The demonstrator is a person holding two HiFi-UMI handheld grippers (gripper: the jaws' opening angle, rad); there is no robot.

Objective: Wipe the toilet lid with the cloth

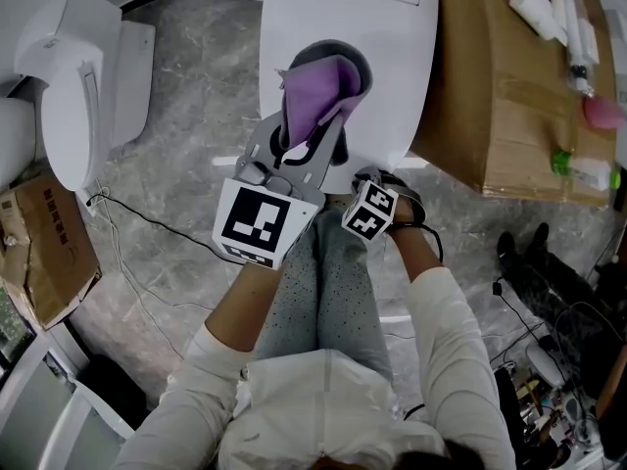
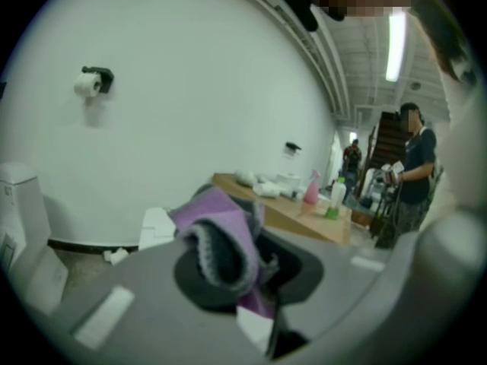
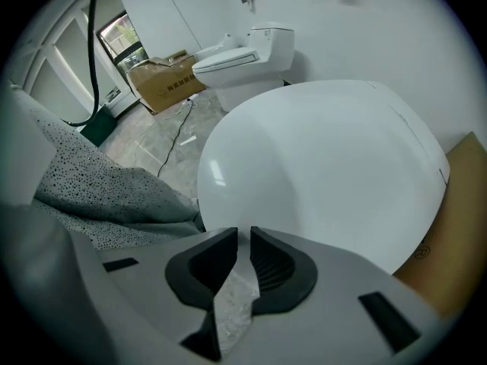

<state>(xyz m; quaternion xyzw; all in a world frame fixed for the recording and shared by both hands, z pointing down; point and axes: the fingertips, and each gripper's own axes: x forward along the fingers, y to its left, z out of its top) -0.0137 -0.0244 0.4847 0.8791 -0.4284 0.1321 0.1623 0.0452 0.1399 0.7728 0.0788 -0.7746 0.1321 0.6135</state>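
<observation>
Grey floor [image 1: 186, 135] is left open at 9 o'clock of the toilet lid [image 1: 392, 57]. A cardboard box [image 1: 509, 96] crowds its 3 o'clock edge. The lid's long axis runs 12 to 6. The cloth [image 1: 318, 91] is clamped by the left gripper [image 2: 251, 272] over the lid. The right gripper [image 3: 242, 261] is held nearly together, empty.

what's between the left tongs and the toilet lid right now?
The purple cloth, clamped in the left tongs, lies over the white toilet lid. Head view shows it; contact with the lid is unclear.

Grey marbled floor [image 1: 186, 96] under me — white wall [image 2: 190, 90], a spare toilet [image 1: 73, 76] left, cardboard box [image 1: 490, 67] right.
</observation>
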